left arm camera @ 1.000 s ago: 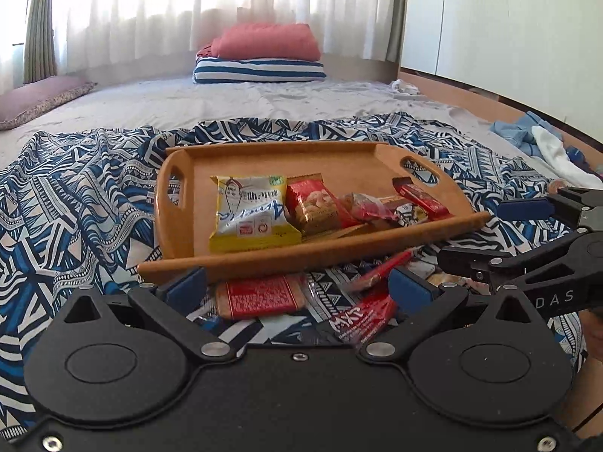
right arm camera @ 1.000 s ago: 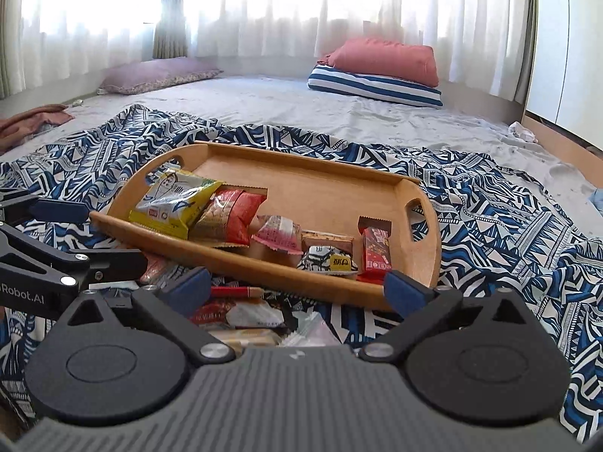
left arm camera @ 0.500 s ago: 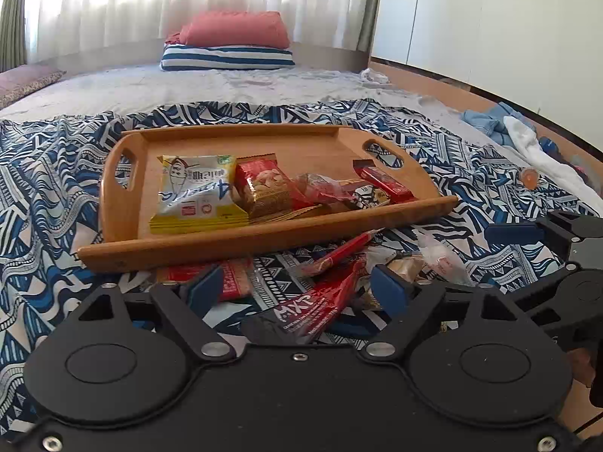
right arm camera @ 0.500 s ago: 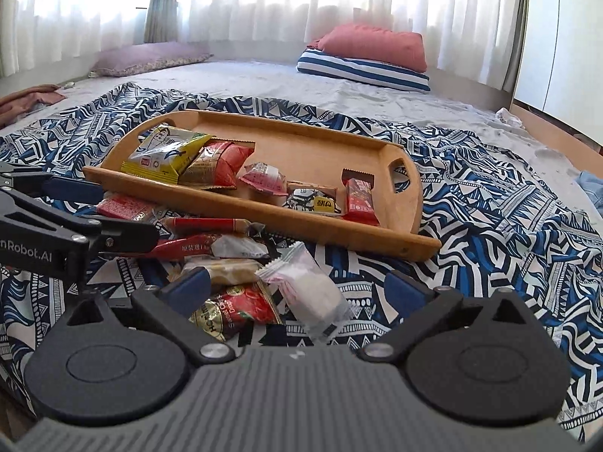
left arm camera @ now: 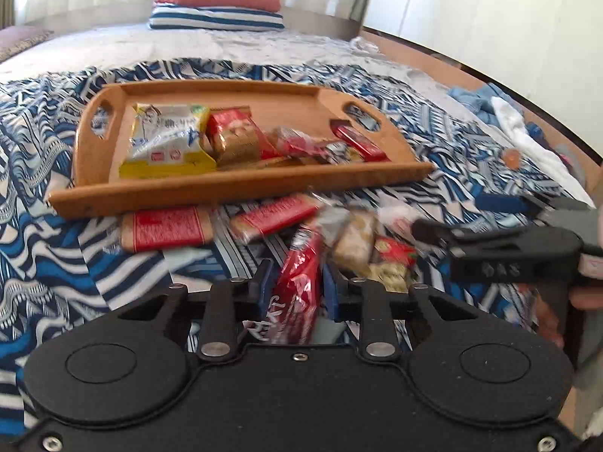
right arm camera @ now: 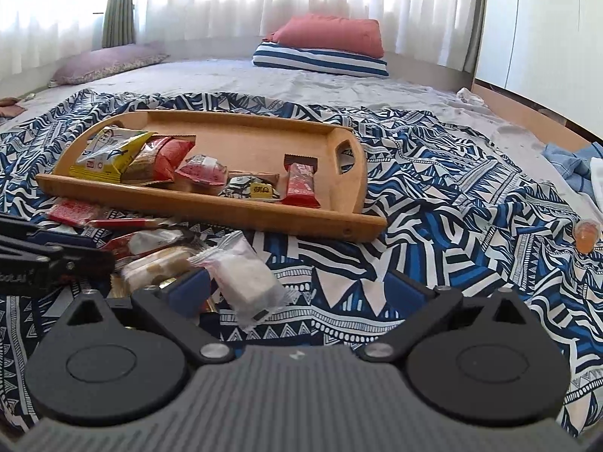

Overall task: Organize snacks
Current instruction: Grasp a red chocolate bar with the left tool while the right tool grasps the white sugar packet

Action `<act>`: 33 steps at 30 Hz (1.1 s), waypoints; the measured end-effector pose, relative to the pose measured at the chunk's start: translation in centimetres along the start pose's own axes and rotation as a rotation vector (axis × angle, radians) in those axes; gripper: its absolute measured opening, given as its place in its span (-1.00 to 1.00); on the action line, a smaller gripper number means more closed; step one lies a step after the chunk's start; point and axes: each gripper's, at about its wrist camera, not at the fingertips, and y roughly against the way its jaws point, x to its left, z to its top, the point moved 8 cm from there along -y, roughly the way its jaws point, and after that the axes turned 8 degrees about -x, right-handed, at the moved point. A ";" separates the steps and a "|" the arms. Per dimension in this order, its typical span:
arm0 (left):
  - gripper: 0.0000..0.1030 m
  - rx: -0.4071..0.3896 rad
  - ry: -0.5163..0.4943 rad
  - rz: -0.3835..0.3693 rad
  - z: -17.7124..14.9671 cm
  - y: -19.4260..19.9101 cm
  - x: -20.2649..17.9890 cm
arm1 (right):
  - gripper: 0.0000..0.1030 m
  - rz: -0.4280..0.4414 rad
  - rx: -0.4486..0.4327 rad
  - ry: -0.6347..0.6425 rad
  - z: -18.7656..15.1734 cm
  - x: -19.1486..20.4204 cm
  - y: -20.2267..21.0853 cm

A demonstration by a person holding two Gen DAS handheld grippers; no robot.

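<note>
Left gripper: jaws have just been closing and now clamp the long red packet from both sides; blue pads press on its wrapper.
Red packet: at 6 o'clock in the left wrist view, lying lengthwise between the fingers, on the blanket outside the tray.
Right gripper: jaws spread wide, nothing gripped; the clear white packet lies just inside its left finger, on the blanket.
Tray: wooden, at 12 o'clock of both grippers, on the patterned blanket.
In the tray: a yellow bag at its 9 o'clock end, then red and gold packets, a red bar near the 3 o'clock handle.
Loose snacks: a pile on the blanket just in front of the tray's near rim, including a flat red packet and a beige biscuit pack.
Pillows: at 12 o'clock, far end of the bed.
</note>
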 end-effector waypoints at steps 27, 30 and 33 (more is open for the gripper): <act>-0.60 -0.023 0.011 0.045 0.2 -0.2 -0.5 | 0.62 0.142 -0.004 -0.071 -1.0 1.8 -2.7; -0.60 -0.035 -0.015 0.061 0.6 0.7 -0.7 | 0.01 0.062 0.008 -0.088 -0.5 1.4 -2.2; -0.61 -0.063 -0.043 0.062 1.3 1.6 -1.1 | -0.29 0.042 0.010 -0.098 0.0 1.4 -1.6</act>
